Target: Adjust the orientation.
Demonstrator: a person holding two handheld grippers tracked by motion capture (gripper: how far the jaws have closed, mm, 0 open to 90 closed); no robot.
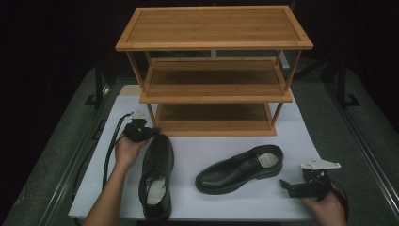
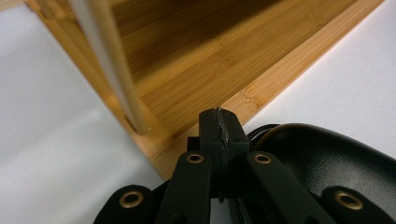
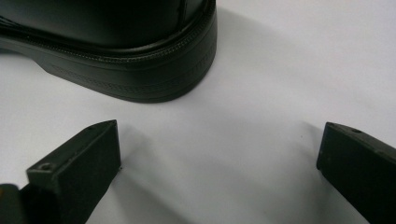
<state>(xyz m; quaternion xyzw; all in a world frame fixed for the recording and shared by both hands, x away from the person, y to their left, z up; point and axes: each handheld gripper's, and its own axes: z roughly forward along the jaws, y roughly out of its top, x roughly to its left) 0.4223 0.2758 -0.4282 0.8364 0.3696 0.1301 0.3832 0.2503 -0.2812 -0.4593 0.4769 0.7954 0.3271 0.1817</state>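
The left tool [image 1: 149,132] is pressed together with nothing between its jaws, and it is resting at the toe of the left shoe [image 1: 156,175], just in front of the bottom shelf of the wooden rack [image 1: 214,70]. It seems that the person is pushing this shoe by its toe or is preparing to guide it toward the rack. To do this well, I think the tool should stay low against the toe and push along the length of the shoe, so that it is not turning sideways; the rack post is standing close at the left, so the toe should be aimed to the right of it.

The right tool [image 1: 288,187] is spread wide and is lying on the bench [image 1: 188,155] near the heel of the right shoe [image 1: 241,168], apart from it and holding nothing.

Both shoes are black, smooth and a little shiny, with a rounded toe; the right one is showing a stitched edge and a ribbed sole at the heel. The rack is made of light wood with fine straight grain, with three flat shelves and thin round posts. The bench surface is white and matt.
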